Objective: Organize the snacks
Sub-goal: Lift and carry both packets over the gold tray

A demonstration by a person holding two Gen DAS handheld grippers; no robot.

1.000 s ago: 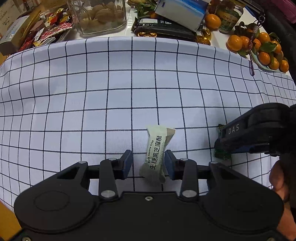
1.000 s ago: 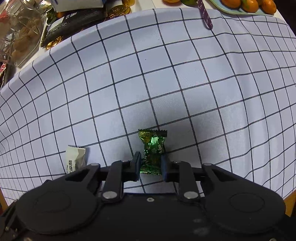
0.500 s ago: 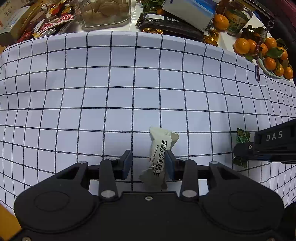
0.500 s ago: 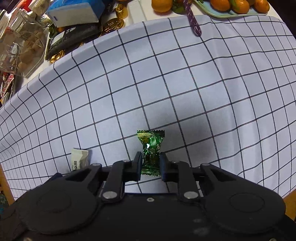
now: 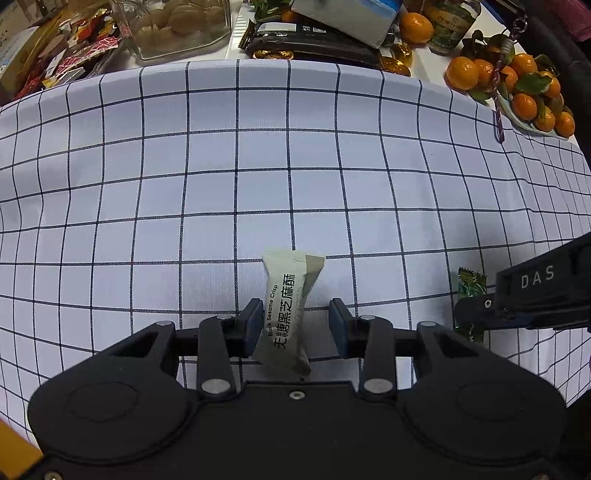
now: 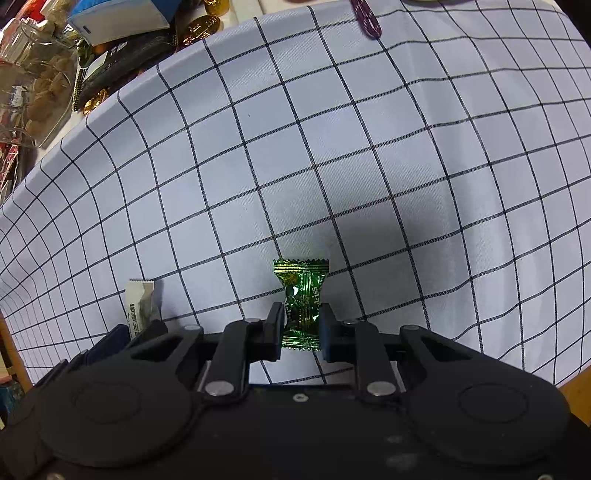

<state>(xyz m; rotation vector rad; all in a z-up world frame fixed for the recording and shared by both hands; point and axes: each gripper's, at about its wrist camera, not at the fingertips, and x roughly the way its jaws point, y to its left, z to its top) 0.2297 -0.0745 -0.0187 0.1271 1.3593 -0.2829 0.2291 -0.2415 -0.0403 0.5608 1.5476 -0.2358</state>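
Your right gripper is clamping its pads tight on the green candy, holding it upright above the checked cloth. Your left gripper is standing with jaws apart around the white sesame crisp packet; the packet is leaning against the left pad while the right pad is staying clear of it. Beyond the cloth's far edge, a cookie jar and a plate of tangerines are sitting among other snacks.

Cookie jar – top cut off, upper edge
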